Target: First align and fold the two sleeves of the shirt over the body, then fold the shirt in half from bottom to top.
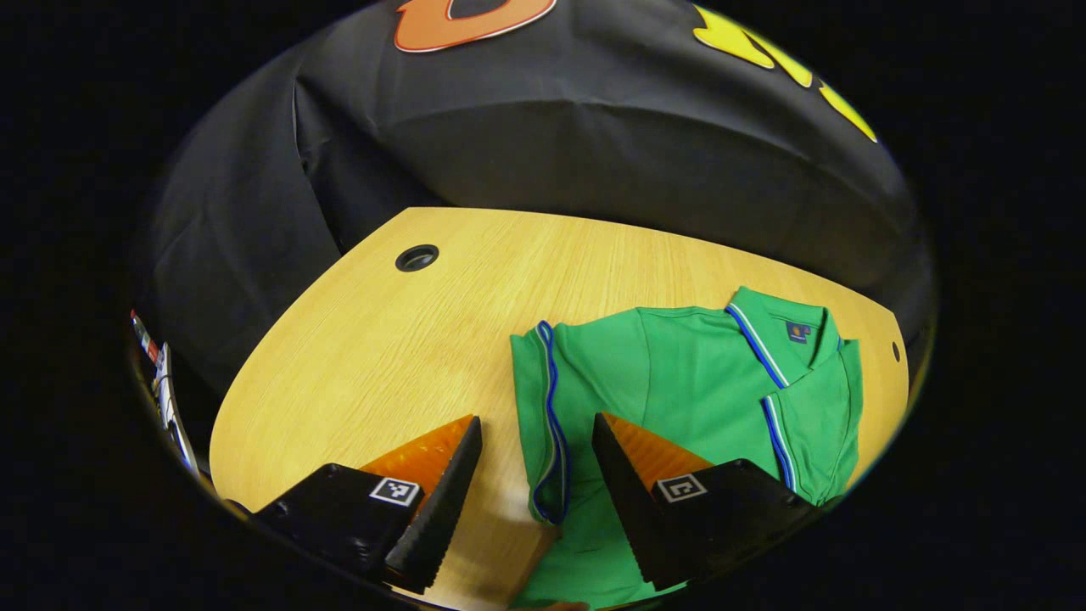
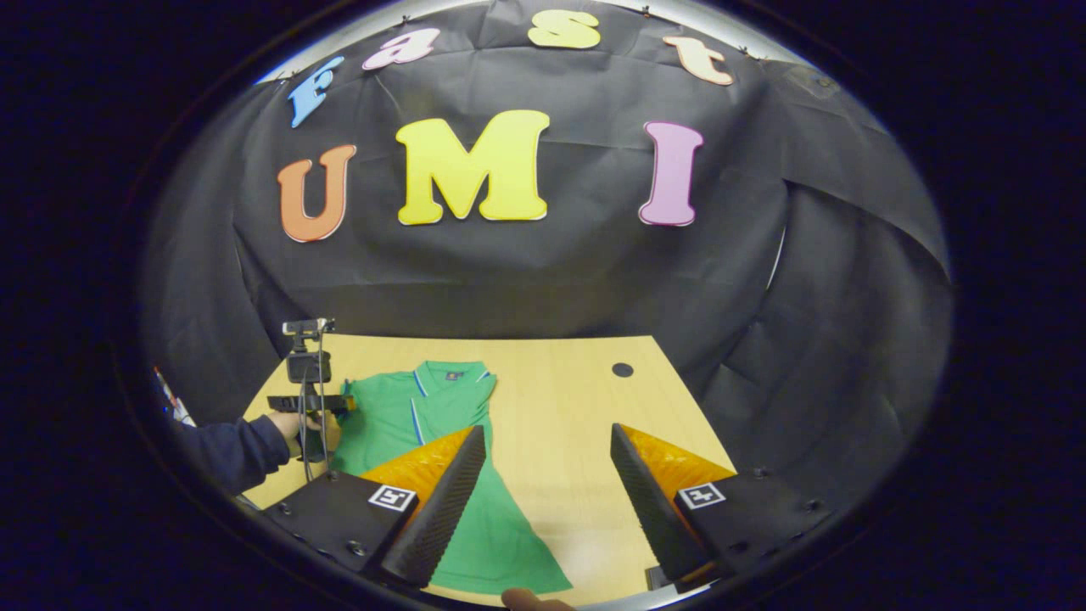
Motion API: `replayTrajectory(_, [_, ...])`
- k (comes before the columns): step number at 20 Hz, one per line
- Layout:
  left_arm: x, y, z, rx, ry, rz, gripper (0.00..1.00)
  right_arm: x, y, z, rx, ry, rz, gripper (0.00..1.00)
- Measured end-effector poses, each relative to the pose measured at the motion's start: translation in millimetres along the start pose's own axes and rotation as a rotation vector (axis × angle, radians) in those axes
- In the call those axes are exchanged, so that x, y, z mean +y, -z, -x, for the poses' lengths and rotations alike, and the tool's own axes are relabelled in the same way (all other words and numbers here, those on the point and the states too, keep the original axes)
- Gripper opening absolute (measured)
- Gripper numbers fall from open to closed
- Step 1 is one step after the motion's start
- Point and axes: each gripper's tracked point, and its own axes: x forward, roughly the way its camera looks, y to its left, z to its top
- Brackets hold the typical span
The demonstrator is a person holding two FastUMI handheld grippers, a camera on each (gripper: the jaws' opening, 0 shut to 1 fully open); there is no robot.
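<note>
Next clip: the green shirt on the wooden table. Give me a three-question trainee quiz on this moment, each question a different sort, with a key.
1. True or false: both sleeves of the shirt lie folded over its body.
2. The left gripper is: A) shut on the collar, B) open over the sleeve edge, C) shut on the hem.
3. Fill in: the right gripper is ____, above the table.

Key: 1 true; 2 B; 3 open.

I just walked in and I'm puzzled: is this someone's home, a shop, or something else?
Probably a small recording booth, not a home: black cloth wall behind a bare wooden table, a green shirt laid out for folding, and a camera-topped gripper in a person's hand.
</note>
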Motion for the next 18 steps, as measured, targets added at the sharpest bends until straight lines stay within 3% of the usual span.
replayTrajectory(4, [-6, 0, -7, 0.027, 0.04, 0.007, 0.77, -9, -6, 6, -0.02, 0.025, -0.078, 0.93])
replayTrajectory(7, [-6, 8, -10, 0.07, 0.047, -0.01, 0.51, -9, -10, 13, -0.033, 0.025, -0.075, 0.93])
replayTrajectory(12, [-5, 7, -12, 0.073, 0.068, -0.022, 0.3, 4, -8, 17, -0.033, 0.005, -0.018, 0.93])
replayTrajectory(14, [-3, 7, -12, 0.083, 0.069, -0.023, 0.16, 5, -8, 17, -0.031, 0.007, -0.016, 0.93])
replayTrajectory(17, [-2, 8, -10, 0.101, 0.079, -0.044, 0.08, 10, -8, 20, -0.034, -0.012, -0.006, 0.96])
replayTrajectory(18, [-1, 7, -10, 0.107, 0.081, -0.057, 0.07, 11, -11, 21, -0.038, -0.019, 0.0, 0.93])
